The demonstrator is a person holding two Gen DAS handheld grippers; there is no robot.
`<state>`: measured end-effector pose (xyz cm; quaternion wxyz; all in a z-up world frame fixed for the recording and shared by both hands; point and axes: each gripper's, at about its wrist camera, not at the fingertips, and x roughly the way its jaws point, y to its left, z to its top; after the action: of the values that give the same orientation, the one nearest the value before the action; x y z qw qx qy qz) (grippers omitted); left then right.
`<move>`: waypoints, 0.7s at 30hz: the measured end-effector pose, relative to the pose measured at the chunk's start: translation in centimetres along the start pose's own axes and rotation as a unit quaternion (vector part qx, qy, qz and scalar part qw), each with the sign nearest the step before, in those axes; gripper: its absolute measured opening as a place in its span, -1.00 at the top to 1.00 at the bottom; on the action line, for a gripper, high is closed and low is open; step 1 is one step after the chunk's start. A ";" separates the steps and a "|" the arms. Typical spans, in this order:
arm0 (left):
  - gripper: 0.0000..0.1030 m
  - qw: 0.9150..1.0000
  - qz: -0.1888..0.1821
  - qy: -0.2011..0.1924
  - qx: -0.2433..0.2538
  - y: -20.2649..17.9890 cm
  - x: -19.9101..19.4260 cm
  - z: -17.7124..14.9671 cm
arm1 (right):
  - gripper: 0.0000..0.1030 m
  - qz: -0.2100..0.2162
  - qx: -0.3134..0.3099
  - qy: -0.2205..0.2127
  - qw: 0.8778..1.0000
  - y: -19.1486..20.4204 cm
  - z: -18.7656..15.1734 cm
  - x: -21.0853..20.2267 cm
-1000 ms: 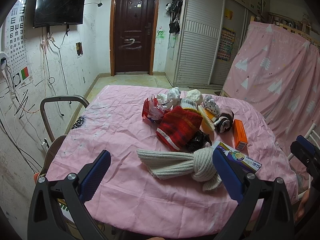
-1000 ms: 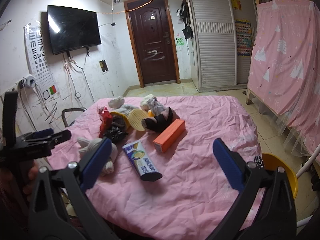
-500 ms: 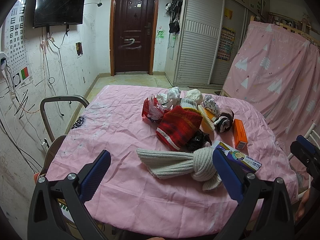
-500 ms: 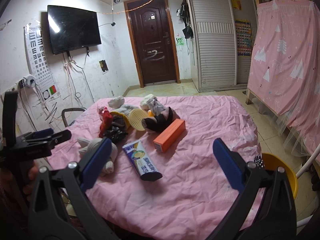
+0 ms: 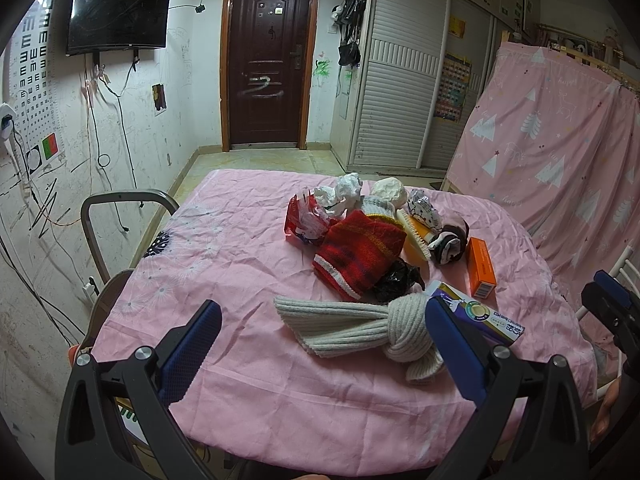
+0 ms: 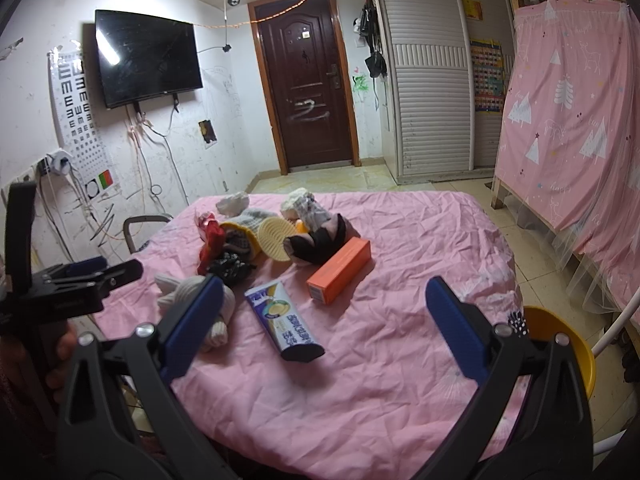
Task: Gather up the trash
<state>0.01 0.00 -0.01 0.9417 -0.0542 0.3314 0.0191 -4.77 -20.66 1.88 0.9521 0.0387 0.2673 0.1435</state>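
Observation:
A pile lies on the pink-covered table (image 5: 224, 264): crumpled white paper (image 5: 340, 196), a red torn wrapper (image 5: 302, 224), a black plastic bag (image 5: 396, 280), an orange box (image 5: 482, 266), a purple-white toothpaste box (image 6: 286, 324), a red knit hat (image 5: 358, 250) and a cream scarf (image 5: 352, 326). My left gripper (image 5: 320, 344) is open and empty above the near table edge, just short of the scarf. My right gripper (image 6: 320, 320) is open and empty over the table's right front, with the toothpaste box between its fingers in view.
A yellow bin (image 6: 560, 344) stands on the floor at the table's right. A brush (image 5: 414, 236), a dark sock bundle (image 5: 450, 238) and a patterned packet (image 5: 424, 208) lie in the pile. A chair (image 5: 120, 216) stands at the left. A pink curtain (image 5: 560, 152) hangs right.

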 end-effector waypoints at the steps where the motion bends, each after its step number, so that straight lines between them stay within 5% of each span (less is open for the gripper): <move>1: -0.79 1.000 0.000 0.000 0.000 0.0 0.0 0.0 | -0.89 0.001 0.000 0.000 1.000 0.0 0.0 0.0; 21: -0.79 1.000 -0.008 0.015 0.000 0.2 1.1 -0.3 | -0.89 0.003 0.004 0.008 1.000 -0.2 -0.2 0.7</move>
<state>0.69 0.12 -0.92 0.9369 -0.0569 0.3448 0.0110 -4.29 -20.61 1.34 0.9492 0.0422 0.2756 0.1459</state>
